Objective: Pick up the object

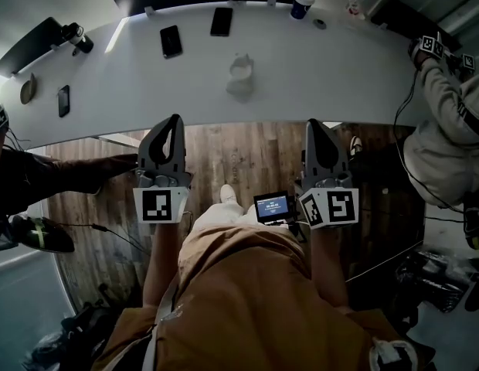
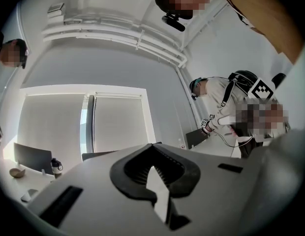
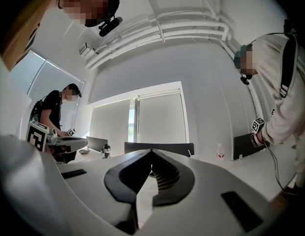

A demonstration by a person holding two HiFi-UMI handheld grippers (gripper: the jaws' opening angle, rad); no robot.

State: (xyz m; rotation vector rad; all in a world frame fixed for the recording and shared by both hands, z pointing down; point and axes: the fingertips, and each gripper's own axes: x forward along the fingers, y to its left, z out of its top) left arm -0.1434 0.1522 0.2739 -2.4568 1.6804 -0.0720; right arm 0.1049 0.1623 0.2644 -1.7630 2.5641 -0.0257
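Note:
A small pale, see-through cup-like object (image 1: 240, 74) stands on the white table (image 1: 301, 76), about midway across. My left gripper (image 1: 174, 120) and right gripper (image 1: 314, 124) are held side by side in front of the table's near edge, over the wooden floor, well short of the object. Both point toward the table with jaws shut and nothing between them. In the left gripper view the shut left gripper (image 2: 153, 167) points up at a window wall. The shut right gripper (image 3: 151, 154) likewise faces the room, and the object shows in neither gripper view.
Two dark phones (image 1: 171, 41) (image 1: 221, 21), a blue cup (image 1: 302, 5) and a small bottle (image 1: 355, 6) lie farther back on the table. A person in a pale sleeve (image 1: 444, 99) works at the right end, another person (image 1: 23, 176) sits at the left. A small screen (image 1: 273, 206) hangs at my waist.

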